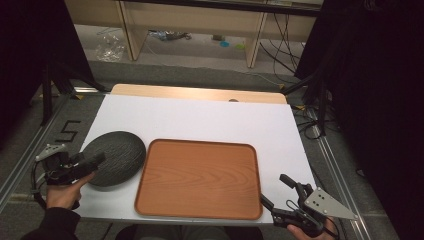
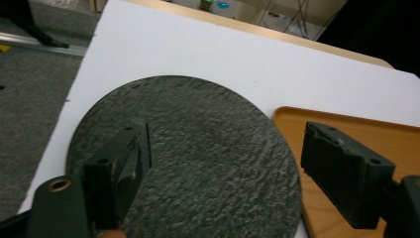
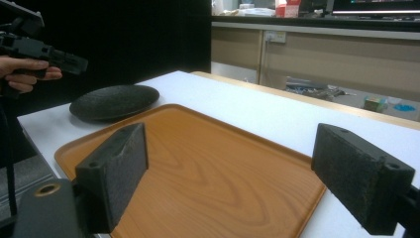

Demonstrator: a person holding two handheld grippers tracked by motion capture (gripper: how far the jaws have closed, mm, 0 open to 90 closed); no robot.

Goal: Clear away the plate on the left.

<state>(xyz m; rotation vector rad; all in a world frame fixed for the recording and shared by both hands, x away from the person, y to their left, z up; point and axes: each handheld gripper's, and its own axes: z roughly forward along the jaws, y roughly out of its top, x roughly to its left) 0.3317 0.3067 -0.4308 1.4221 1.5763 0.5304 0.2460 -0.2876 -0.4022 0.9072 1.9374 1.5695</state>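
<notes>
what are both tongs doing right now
Left tongs: open, over the round dark textured plate, holding nothing.
Right tongs: open, empty, facing the orange wooden tray.

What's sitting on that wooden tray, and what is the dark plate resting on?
The wooden tray carries nothing; its whole wood-grain floor shows bare. The dark plate lies beside it on the white tabletop, not on the tray. The spot beneath the plate is covered.

The round dark grey plate (image 2: 198, 158) looks stone-like, rough and matt. The rectangular orange-brown tray (image 1: 200, 177) shows smooth wood grain with a soft sheen. The white tabletop (image 1: 210, 117) looks matt, its far edge pale wood.
</notes>
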